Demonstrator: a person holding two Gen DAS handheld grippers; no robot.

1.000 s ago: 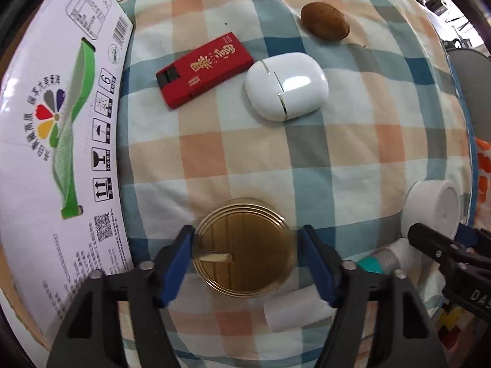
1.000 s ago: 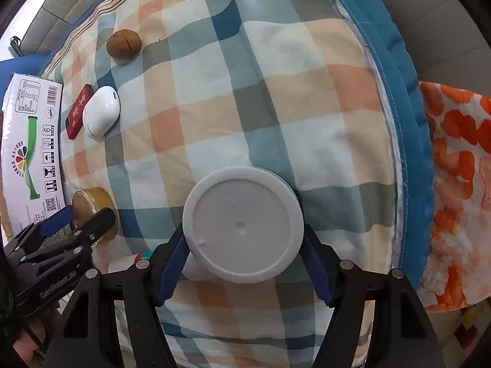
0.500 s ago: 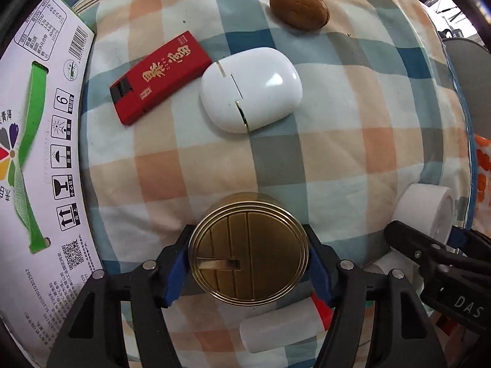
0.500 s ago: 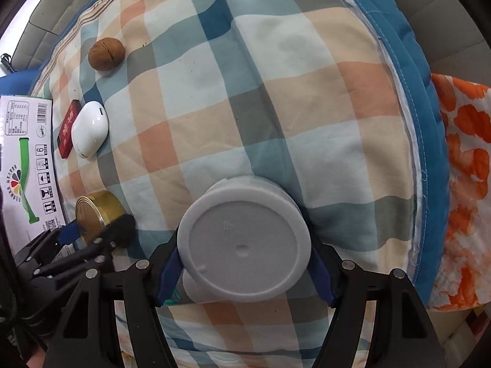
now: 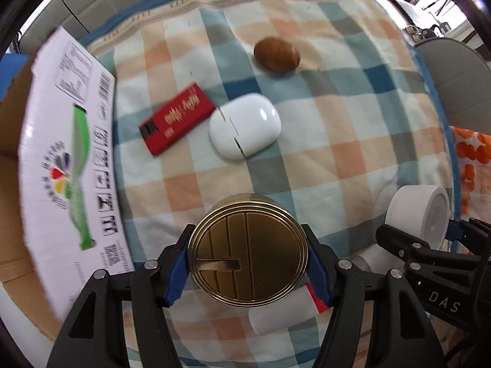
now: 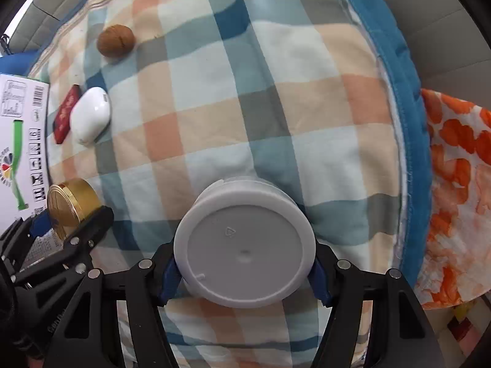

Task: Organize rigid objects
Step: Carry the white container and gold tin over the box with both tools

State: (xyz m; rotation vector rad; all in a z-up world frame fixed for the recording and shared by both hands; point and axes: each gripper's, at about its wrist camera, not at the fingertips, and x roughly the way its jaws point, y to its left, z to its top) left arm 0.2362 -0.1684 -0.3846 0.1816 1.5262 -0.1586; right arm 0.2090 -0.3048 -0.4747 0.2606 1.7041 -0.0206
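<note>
My left gripper point(image 5: 248, 263) is shut on a round gold tin point(image 5: 248, 253) and holds it lifted above the checked blanket point(image 5: 337, 141); the tin also shows in the right wrist view point(image 6: 69, 205). My right gripper point(image 6: 244, 268) is shut on a white round jar point(image 6: 244, 247), also lifted; the jar shows at the right of the left wrist view point(image 5: 420, 211). On the blanket lie a red flat box point(image 5: 176, 118), a white oval case point(image 5: 245, 125) and a brown walnut-like object point(image 5: 276, 53).
A cardboard box with a white printed flap point(image 5: 64, 165) stands at the left edge of the blanket. A white tube with a red end point(image 5: 282, 309) lies under the left gripper. An orange-patterned cloth point(image 6: 454, 184) lies to the right.
Both grippers have risen and tilted back with the gold tin and the white jar, which now sit higher above the blanket. More of the far blanket is in view.
</note>
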